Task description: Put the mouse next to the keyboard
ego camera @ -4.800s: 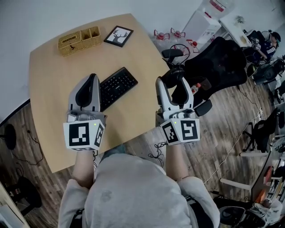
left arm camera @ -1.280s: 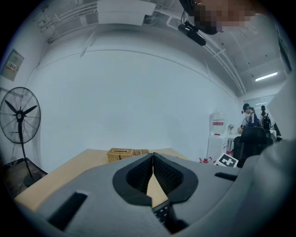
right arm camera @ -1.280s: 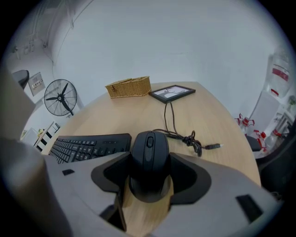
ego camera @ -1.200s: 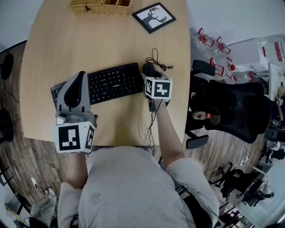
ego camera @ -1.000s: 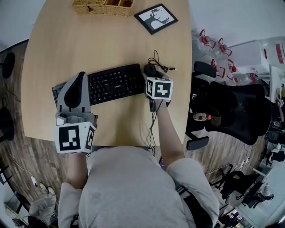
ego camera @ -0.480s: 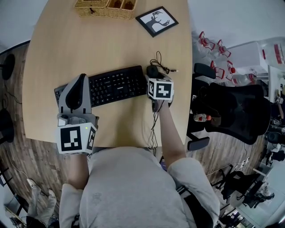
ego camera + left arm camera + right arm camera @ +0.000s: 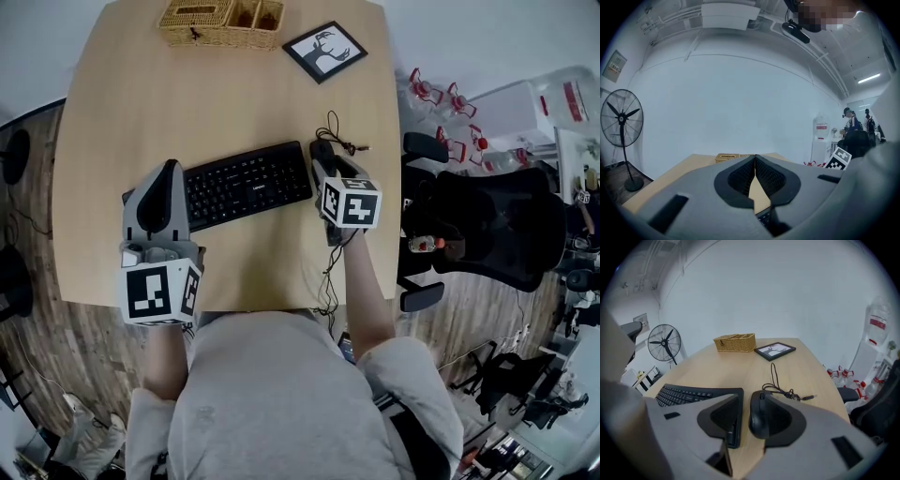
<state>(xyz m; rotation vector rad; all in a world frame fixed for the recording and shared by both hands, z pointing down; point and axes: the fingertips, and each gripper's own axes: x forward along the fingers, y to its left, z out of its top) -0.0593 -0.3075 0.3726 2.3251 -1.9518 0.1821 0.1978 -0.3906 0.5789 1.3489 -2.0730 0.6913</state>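
Note:
A black wired mouse (image 7: 321, 150) lies on the wooden table (image 7: 141, 103) just off the right end of the black keyboard (image 7: 248, 183), with its cable (image 7: 339, 133) coiled behind it. My right gripper (image 7: 324, 169) reaches it from the near side. In the right gripper view the mouse (image 7: 758, 417) sits between the jaws against the right one, with a gap to the left one. The jaws are closing but not pressing on it. My left gripper (image 7: 169, 173) hovers over the keyboard's left end, shut and empty, its pads together (image 7: 754, 172).
A wicker basket (image 7: 222, 21) and a framed deer picture (image 7: 324, 52) stand at the table's far edge. A black office chair (image 7: 478, 225) is to the right of the table. A floor fan (image 7: 664, 343) stands beyond the table's left side.
My right gripper has drawn back a little toward me, so the mouse shows more in front of it. The left gripper and the keyboard have not moved.

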